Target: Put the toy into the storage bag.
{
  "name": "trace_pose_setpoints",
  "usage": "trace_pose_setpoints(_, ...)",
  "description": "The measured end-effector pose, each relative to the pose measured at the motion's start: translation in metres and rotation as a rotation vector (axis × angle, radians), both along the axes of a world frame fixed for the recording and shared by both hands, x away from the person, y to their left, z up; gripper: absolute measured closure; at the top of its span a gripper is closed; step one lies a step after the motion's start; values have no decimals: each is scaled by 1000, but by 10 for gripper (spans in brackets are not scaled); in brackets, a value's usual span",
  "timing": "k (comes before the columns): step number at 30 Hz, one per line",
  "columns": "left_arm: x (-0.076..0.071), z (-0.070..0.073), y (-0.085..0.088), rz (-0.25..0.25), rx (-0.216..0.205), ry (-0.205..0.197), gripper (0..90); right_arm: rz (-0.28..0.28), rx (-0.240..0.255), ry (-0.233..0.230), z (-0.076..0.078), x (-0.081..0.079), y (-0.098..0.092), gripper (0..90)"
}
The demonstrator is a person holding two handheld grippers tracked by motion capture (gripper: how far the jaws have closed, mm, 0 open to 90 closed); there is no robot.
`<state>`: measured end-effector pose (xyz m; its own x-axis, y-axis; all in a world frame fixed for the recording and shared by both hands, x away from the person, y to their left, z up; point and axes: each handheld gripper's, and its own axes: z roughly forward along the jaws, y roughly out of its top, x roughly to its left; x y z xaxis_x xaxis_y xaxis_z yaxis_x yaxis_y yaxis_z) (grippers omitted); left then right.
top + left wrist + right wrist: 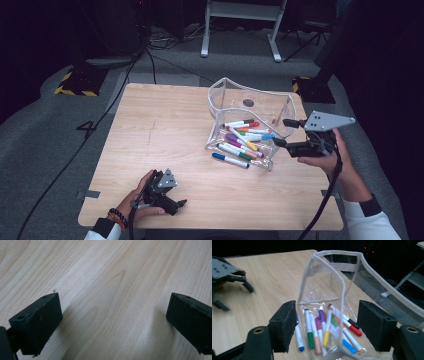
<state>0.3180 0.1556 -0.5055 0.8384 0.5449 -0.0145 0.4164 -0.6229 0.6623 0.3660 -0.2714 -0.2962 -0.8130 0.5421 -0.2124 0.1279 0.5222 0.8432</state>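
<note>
Resting on the table [150,130], left claw [181,204] released, right claw [327,326] (released) facing markers [322,330] in clear pouch [324,277].

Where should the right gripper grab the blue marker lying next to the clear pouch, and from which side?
Probably by the middle of its white barrel, from above. The blue marker lies flat on the table just outside the clear pouch, with bare wood on its near side. Set the jaws across the barrel; the right gripper stands open, nothing between its jaws. Coming from the far side risks snagging the pouch edge.
</note>
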Motion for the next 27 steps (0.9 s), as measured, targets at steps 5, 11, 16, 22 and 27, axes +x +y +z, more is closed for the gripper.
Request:
trace_pose_setpoints(5, 0, 0, 0, 1, 0, 0, 6, 34, 23, 24, -19, -19, -2, 320)
trace_pose_setpoints(11, -1, 0, 0, 4, -1, 1, 6, 61, -4, 52, -64, -35, 6, 328)
trace_pose_setpoints(16, -1, 0, 0, 4, -1, 1, 6, 94, -33, 121, -104, -31, 21, 333)
trace_pose_setpoints(22, -1, 0, 0, 4, -1, 1, 6, 112, -89, 181, -145, -11, 50, 332)
trace_pose_setpoints(27, 0, 0, 0, 4, -1, 1, 6, 114, -104, 195, -167, 7, 73, 329)
